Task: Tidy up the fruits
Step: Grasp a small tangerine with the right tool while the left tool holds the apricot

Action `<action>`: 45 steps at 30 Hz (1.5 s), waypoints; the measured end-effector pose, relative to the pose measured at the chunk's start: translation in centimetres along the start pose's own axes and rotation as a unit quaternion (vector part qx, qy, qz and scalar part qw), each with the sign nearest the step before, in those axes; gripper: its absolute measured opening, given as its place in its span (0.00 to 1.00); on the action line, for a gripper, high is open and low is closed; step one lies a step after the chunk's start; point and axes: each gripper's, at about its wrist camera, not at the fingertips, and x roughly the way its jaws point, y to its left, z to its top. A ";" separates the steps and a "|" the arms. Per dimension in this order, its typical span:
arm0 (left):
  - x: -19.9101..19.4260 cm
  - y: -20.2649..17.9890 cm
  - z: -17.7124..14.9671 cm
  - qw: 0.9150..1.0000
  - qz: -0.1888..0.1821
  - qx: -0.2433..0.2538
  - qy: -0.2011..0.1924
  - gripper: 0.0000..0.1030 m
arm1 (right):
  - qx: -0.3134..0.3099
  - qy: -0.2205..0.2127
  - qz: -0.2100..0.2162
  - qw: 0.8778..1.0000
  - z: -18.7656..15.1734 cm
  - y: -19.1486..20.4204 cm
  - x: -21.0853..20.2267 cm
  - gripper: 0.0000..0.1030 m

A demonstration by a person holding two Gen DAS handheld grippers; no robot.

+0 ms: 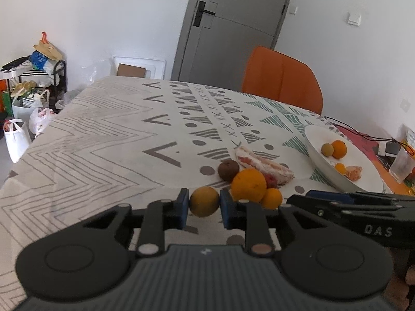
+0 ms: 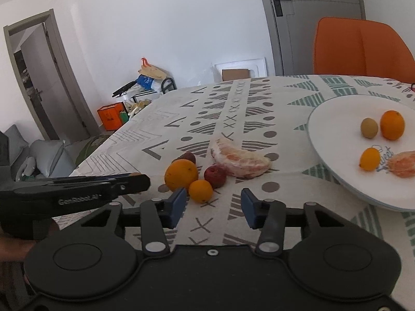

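Observation:
My left gripper (image 1: 204,204) is shut on a yellow-orange round fruit (image 1: 204,201), held just above the patterned tablecloth. Beyond it lie a large orange (image 1: 248,184), a small orange (image 1: 271,198), a brown fruit (image 1: 228,169), a red fruit (image 1: 271,181) and a wrapped pomelo wedge (image 1: 262,165). My right gripper (image 2: 214,208) is open and empty, just short of the small orange (image 2: 200,190), beside the large orange (image 2: 181,175), red fruit (image 2: 214,176) and wedge (image 2: 240,160). The white plate (image 2: 334,119) at right holds an orange (image 2: 392,125), a greenish fruit (image 2: 369,128), a small orange fruit (image 2: 370,158) and a peeled segment (image 2: 403,167).
An orange chair (image 1: 282,80) stands behind the table's far edge. A glass (image 1: 402,164) and cables sit at the far right by the plate (image 1: 363,160). The left gripper's body (image 2: 77,191) reaches in from the left in the right wrist view. Bags and clutter stand on the floor at left.

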 end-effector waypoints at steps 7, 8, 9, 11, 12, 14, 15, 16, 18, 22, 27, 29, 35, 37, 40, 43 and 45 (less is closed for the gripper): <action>-0.9 0.8 0.3 1.000 0.012 -0.007 -0.009 0.23 | -0.004 0.012 0.003 1.000 0.3 0.6 1.4 0.37; -1.0 0.9 0.4 1.000 0.012 -0.008 -0.010 0.23 | -0.004 0.015 0.003 1.000 0.3 0.6 1.7 0.36; -1.1 0.9 0.4 1.000 0.011 -0.008 -0.011 0.23 | -0.005 0.016 0.003 1.000 0.3 0.7 1.8 0.36; -1.2 0.8 0.4 1.000 0.008 -0.008 -0.010 0.23 | -0.006 0.017 0.004 1.000 0.2 0.7 2.2 0.28; -1.2 0.7 0.4 1.000 0.006 -0.007 -0.010 0.23 | -0.006 0.018 0.002 1.000 0.2 0.7 2.3 0.26; -1.5 0.5 0.4 1.000 0.003 -0.006 -0.014 0.23 | 0.004 0.017 0.012 1.000 0.2 0.5 2.3 0.20; -1.6 0.4 0.4 1.000 0.001 -0.007 -0.016 0.23 | 0.007 0.016 0.016 1.000 0.1 0.4 2.2 0.20; -1.6 0.4 0.3 1.000 -0.001 -0.008 -0.016 0.23 | 0.006 0.014 0.014 1.000 0.1 0.4 2.0 0.20; -1.6 0.2 0.2 1.000 -0.006 -0.010 -0.015 0.23 | 0.004 0.009 0.012 1.000 0.0 0.4 1.5 0.19; -1.4 -0.5 0.4 1.000 -0.012 -0.002 -0.014 0.23 | 0.008 -0.003 0.004 1.000 -0.3 -0.3 0.1 0.19; -1.2 -2.0 0.8 1.000 -0.021 0.006 -0.020 0.23 | 0.018 -0.016 -0.007 1.000 -0.4 -1.4 -1.4 0.19; -1.0 -2.5 0.8 0.999 -0.025 0.009 -0.021 0.23 | 0.020 -0.022 -0.011 0.999 -0.4 -1.7 -2.0 0.19; -0.8 -4.3 1.1 0.999 -0.038 0.021 -0.021 0.23 | 0.024 -0.045 -0.023 0.998 -0.3 -2.5 -3.8 0.20; -0.7 -4.9 1.1 0.999 -0.043 0.026 -0.021 0.23 | 0.026 -0.052 -0.027 0.998 -0.3 -3.0 -4.4 0.20; -0.5 -5.8 1.2 0.998 -0.051 0.033 -0.021 0.23 | 0.029 -0.062 -0.033 0.997 -0.2 -3.5 -5.2 0.20; -0.4 -6.7 1.3 0.997 -0.059 0.041 -0.022 0.23 | 0.031 -0.070 -0.042 0.996 -0.2 -4.1 -5.9 0.20; -0.3 -7.2 1.3 0.997 -0.064 0.043 -0.021 0.23 | 0.032 -0.073 -0.048 0.996 -0.3 -4.5 -6.3 0.20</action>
